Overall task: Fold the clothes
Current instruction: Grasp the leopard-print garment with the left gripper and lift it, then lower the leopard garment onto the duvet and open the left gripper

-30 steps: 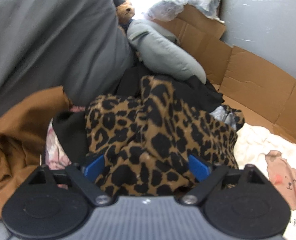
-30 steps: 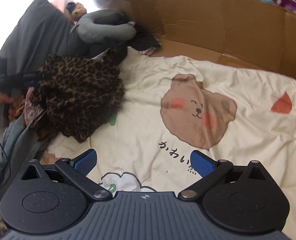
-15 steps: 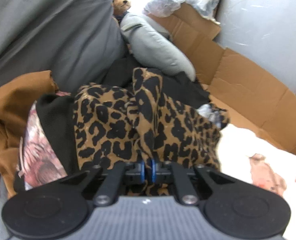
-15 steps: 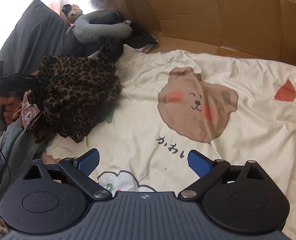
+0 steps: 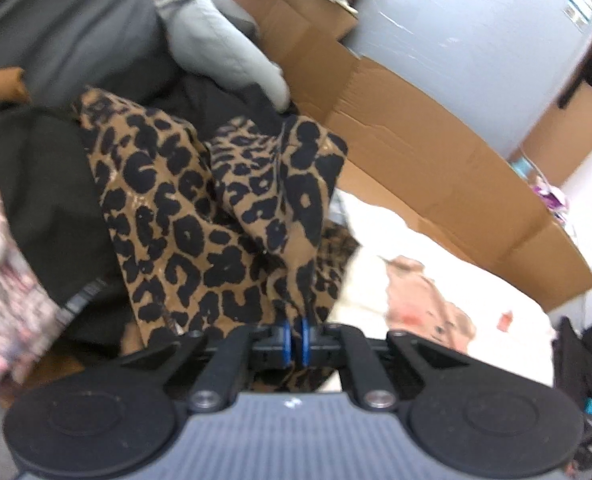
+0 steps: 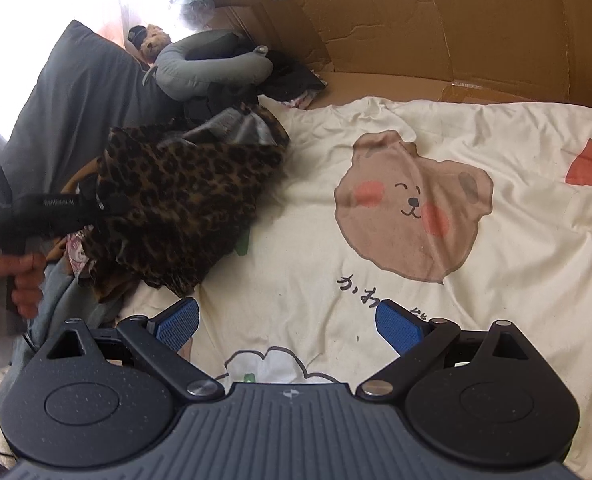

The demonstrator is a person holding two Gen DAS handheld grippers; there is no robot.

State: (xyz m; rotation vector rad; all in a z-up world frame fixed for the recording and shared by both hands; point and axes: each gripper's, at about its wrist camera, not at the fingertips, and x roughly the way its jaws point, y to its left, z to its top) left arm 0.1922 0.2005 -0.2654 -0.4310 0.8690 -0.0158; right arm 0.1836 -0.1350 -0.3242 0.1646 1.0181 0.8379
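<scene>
Leopard-print garment (image 5: 216, 220) in left tool (image 5: 294, 340)

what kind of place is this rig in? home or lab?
Most likely a home bedroom, with work done on a bed: a cream quilt with a cartoon bear print, a grey pillow, a small teddy bear and a grey neck pillow. Flattened cardboard lines the far edge.

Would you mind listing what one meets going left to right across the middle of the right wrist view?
Person's hand → left gripper, shut on the leopard-print garment → cream bear-print blanket → bear face print → orange shape.
</scene>
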